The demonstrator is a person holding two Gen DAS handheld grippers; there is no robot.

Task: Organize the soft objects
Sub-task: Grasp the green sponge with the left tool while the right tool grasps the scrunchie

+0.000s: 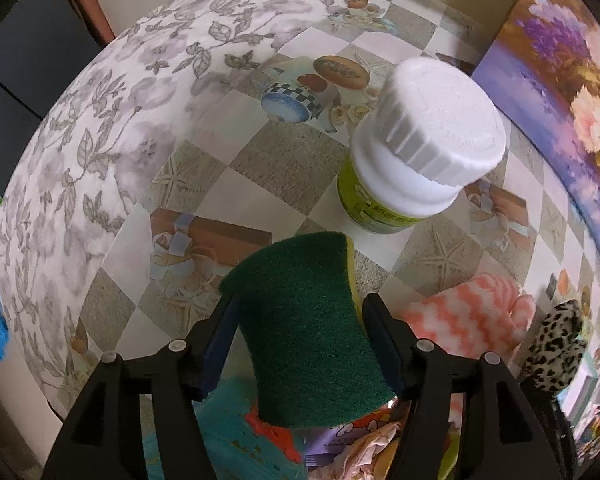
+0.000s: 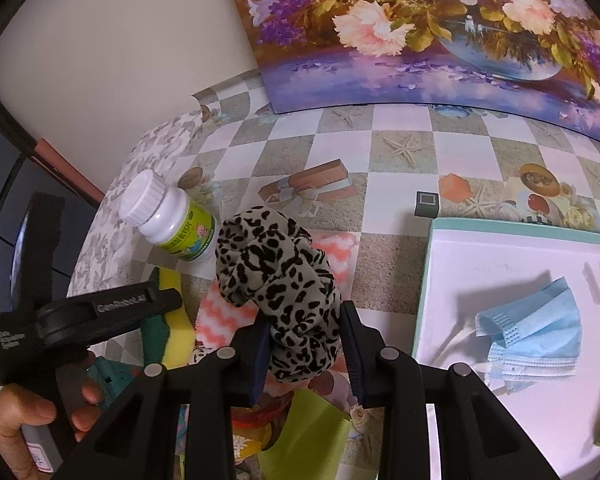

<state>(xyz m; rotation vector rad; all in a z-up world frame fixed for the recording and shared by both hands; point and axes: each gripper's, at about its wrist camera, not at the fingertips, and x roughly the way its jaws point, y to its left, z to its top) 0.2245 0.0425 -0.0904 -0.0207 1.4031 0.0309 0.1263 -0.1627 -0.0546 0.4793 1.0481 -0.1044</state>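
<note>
Left gripper (image 1: 300, 344) pointing down, fingers flanking a green-topped yellow sponge (image 1: 312, 332), right gripper (image 2: 306, 344) pinching a leopard-print fabric scrunchie (image 2: 276, 280) over checkered tablecloth (image 2: 380, 168).

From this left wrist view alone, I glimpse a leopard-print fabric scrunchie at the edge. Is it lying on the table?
Observer: No, the right claw grips the leopard-print fabric scrunchie in the air.
Visitor: Anything else soft I can't see?
Observer: A crumpled pale blue face mask lies on a white tray with a teal rim.
Visitor: And beside that tray?
Observer: A small black cube sits on the checked tablecloth by its far corner.
</note>
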